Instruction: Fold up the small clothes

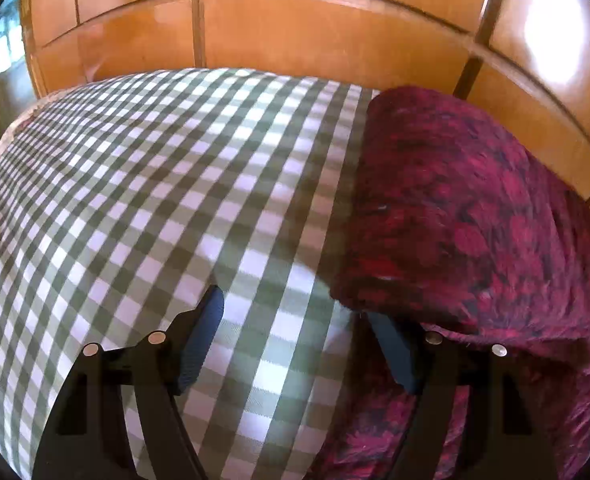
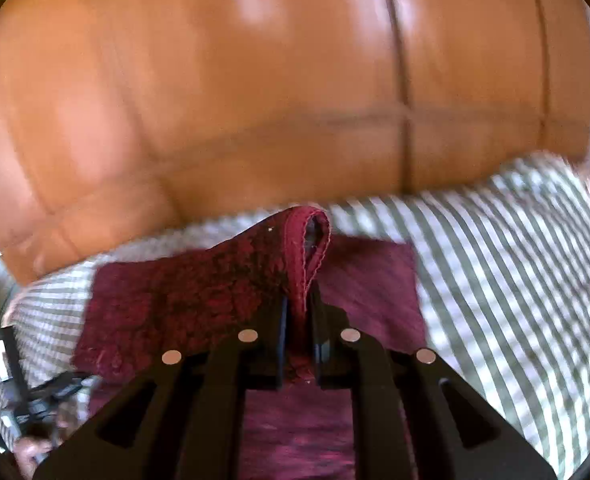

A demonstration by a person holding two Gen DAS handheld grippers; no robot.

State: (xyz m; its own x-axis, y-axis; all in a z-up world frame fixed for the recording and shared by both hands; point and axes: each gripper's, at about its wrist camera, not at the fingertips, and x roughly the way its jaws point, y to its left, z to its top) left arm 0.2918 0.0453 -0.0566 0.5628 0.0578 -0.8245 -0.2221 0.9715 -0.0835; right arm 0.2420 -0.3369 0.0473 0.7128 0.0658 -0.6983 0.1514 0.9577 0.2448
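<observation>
Pinching the garment's (image 2: 183,300) hem, my right hand-held gripper (image 2: 298,312) lifts it above the table (image 1: 135,200); my left hand-held gripper (image 1: 295,328) is spread beside it.

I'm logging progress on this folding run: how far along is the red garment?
Mid-fold. Done: nothing clearly finished. In hand: the right gripper pinches the red garment's hemmed edge, lifted off the checked cloth. The left gripper is open beside it. Left: laying that edge over and flattening.

glossy wood wardrobe (image 1: 315,28), prob. fuzzy cloth garment (image 1: 467,216)
</observation>
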